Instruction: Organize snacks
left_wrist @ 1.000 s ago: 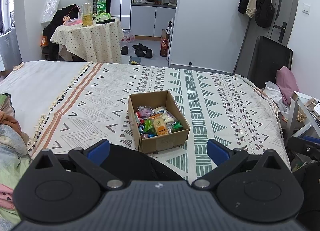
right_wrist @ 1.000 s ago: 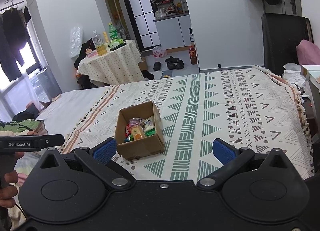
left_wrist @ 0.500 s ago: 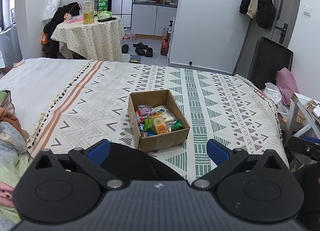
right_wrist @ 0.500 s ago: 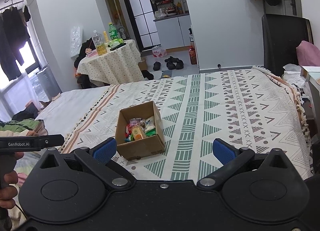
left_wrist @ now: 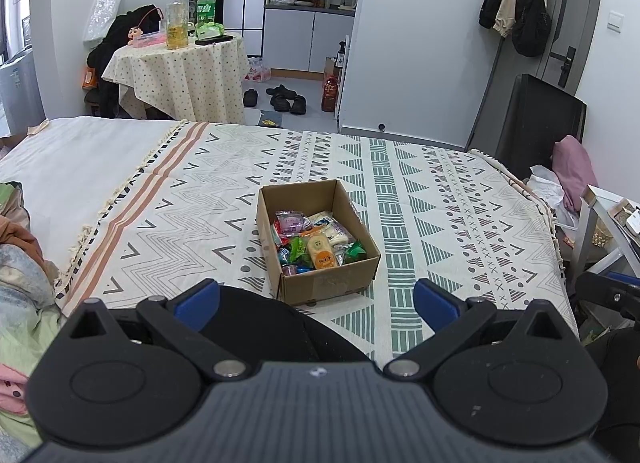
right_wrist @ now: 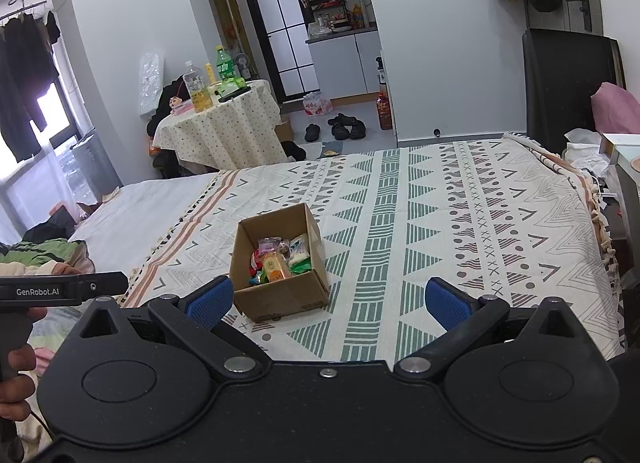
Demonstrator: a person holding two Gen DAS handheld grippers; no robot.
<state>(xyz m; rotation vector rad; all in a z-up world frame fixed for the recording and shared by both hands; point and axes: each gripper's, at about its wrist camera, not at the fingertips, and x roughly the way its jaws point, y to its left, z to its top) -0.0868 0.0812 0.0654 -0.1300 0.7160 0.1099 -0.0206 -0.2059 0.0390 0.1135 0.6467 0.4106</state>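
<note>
An open cardboard box (left_wrist: 328,285) sits on the patterned bedspread (left_wrist: 440,207), holding several wrapped snacks (left_wrist: 316,243), among them an orange-labelled packet (left_wrist: 320,253). It also shows in the right wrist view (right_wrist: 280,299), with the snacks (right_wrist: 280,259) inside. My left gripper (left_wrist: 316,301) is open and empty, just short of the box's near wall. My right gripper (right_wrist: 326,301) is open and empty, just in front of the box's near right corner. The left gripper's body (right_wrist: 64,289) shows at the left edge of the right wrist view.
A round table (left_wrist: 180,71) with bottles stands beyond the bed at the far left. Folded clothes (left_wrist: 20,263) lie at the bed's left edge. A black chair (left_wrist: 528,123), pink cushion (left_wrist: 576,167) and side stand (left_wrist: 608,223) are at the right. Shoes (left_wrist: 280,97) lie on the floor.
The view from my left gripper has tilted slightly, so the box sits a little lower. The right gripper has barely moved. Both stay open.
</note>
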